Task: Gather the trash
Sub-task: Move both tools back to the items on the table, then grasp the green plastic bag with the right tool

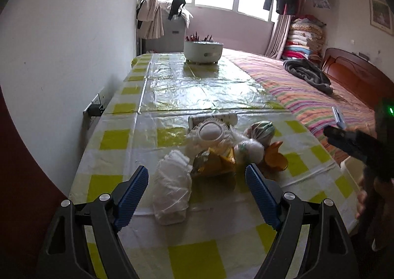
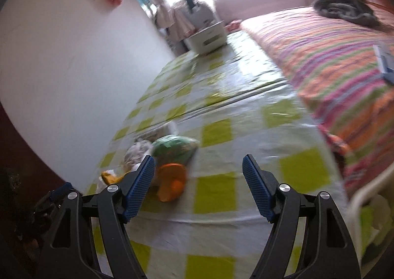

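Observation:
A pile of trash lies on the yellow-checked tablecloth (image 1: 115, 136): a crumpled clear plastic bag (image 1: 172, 190), a yellow wrapper (image 1: 214, 163), white foam netting (image 1: 211, 131), a green wrapped ball (image 1: 262, 131), an orange plastic cup (image 1: 277, 158) and a paper tube (image 1: 214, 119). My left gripper (image 1: 197, 175) is open and empty, just short of the plastic bag. My right gripper (image 2: 199, 163) is open and empty, hovering over the table right of the orange cup (image 2: 171, 181) and green ball (image 2: 174, 147). It also shows in the left wrist view (image 1: 349, 141).
A white pot (image 1: 203, 51) stands at the table's far end. A bed with a striped cover (image 1: 307, 96) runs along the right side. A white wall (image 1: 61, 45) borders the left. A white bin rim (image 2: 364, 192) sits at the table's right corner.

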Available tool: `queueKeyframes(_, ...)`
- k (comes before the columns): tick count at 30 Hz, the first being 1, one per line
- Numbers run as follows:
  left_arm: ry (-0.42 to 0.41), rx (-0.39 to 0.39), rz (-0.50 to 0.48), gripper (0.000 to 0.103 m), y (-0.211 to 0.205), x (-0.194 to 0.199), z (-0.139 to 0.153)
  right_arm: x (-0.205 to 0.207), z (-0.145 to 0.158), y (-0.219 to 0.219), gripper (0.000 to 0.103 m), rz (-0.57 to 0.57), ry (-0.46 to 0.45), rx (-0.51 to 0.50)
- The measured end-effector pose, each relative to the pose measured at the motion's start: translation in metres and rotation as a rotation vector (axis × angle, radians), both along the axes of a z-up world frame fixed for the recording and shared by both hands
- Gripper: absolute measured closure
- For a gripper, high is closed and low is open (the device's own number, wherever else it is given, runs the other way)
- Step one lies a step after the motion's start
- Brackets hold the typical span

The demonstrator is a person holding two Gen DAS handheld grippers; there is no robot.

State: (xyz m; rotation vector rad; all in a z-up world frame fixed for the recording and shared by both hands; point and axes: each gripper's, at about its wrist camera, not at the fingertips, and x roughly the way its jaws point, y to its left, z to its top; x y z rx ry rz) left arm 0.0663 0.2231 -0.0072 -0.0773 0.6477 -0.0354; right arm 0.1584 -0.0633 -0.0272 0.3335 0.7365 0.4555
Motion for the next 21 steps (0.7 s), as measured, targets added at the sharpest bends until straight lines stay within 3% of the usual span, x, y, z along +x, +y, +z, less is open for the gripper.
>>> queueKeyframes(9, 0.055, -0.047, -0.013, 0.024, 0.017, 0.005, -0.017, 0.045, -0.012, 0.071, 0.030, 0.101, 0.065, -0.039)
queueKeyframes(15, 0.086, -0.074, -0.019, 0.024, 0.021, 0.014, -0.026, 0.075, -0.036, 0.093, 0.030, 0.139, 0.140, -0.090)
queueKeyframes(16, 0.088, -0.079, -0.023, 0.024, 0.022, 0.016, -0.027, 0.078, -0.042, 0.096, 0.033, 0.146, 0.156, -0.096)
queueKeyframes(17, 0.091, -0.083, -0.028, 0.024, 0.022, 0.018, -0.027, 0.081, -0.046, 0.098, 0.042, 0.156, 0.168, -0.100)
queueKeyframes(21, 0.113, -0.083, -0.026, 0.024, 0.023, 0.026, -0.033, 0.083, -0.048, 0.100, 0.049, 0.173, 0.167, -0.102)
